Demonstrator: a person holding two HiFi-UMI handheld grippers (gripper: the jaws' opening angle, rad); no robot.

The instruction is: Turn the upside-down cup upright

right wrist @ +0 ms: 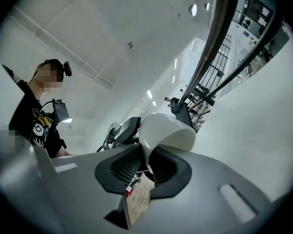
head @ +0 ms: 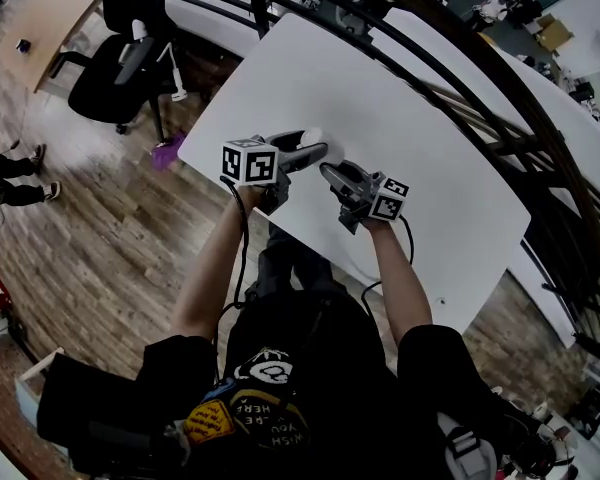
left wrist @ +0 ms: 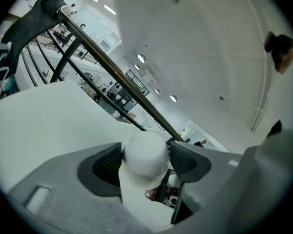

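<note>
Two ribbed jaw pairs on one smooth white cup [left wrist: 145, 154], perhaps plastic.

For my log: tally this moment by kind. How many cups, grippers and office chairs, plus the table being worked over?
cup: 1
grippers: 2 (left gripper, right gripper)
table under the grippers: 1
office chair: 1
Total: 5

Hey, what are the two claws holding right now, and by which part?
Both hold the white cup: left claw across its sides, right claw pinching its rim.
</note>
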